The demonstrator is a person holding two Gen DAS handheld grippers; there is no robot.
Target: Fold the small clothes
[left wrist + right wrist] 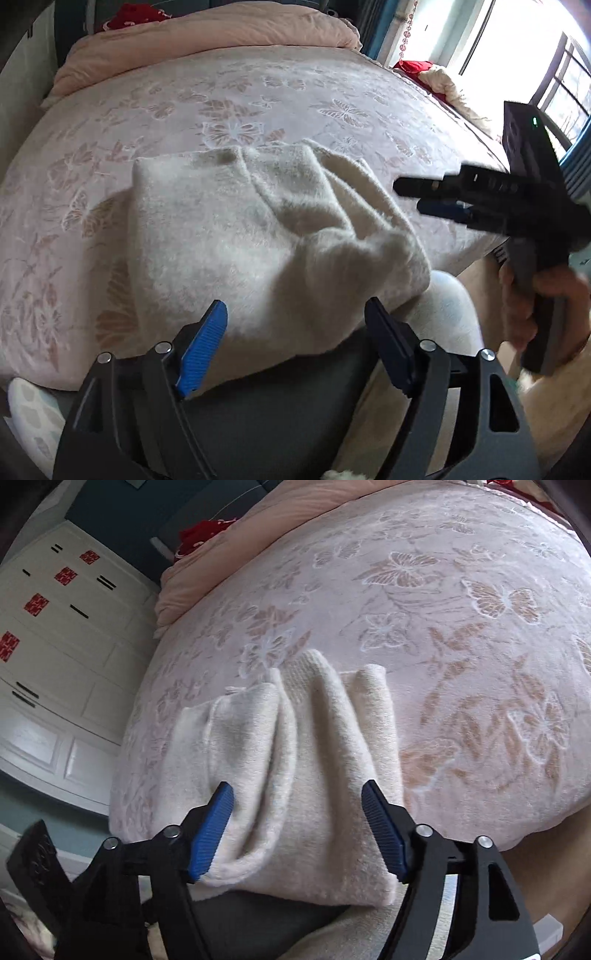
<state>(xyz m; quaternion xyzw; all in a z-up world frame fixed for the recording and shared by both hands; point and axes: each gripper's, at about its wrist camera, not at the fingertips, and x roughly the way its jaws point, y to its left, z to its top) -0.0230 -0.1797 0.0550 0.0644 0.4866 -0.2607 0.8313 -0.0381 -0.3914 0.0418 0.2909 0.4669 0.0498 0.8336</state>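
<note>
A cream fuzzy garment [258, 236] lies folded with loose ridges on the pink butterfly-patterned bedspread [221, 110], near the bed's front edge. My left gripper [295, 317] is open and empty, just above the garment's near edge. My right gripper [410, 195] shows in the left wrist view, hovering to the right of the garment, held by a hand [535, 302]. In the right wrist view the garment [295, 757] lies under my open, empty right gripper [297, 801]; both fingers straddle its near part.
A rolled pink quilt [207, 40] lies at the bed's far end, with a red cloth [136, 14] behind it. A bright window [517, 55] is at the right. White cupboards [55, 646] stand left of the bed. A dark cushion [280, 417] sits below the bed edge.
</note>
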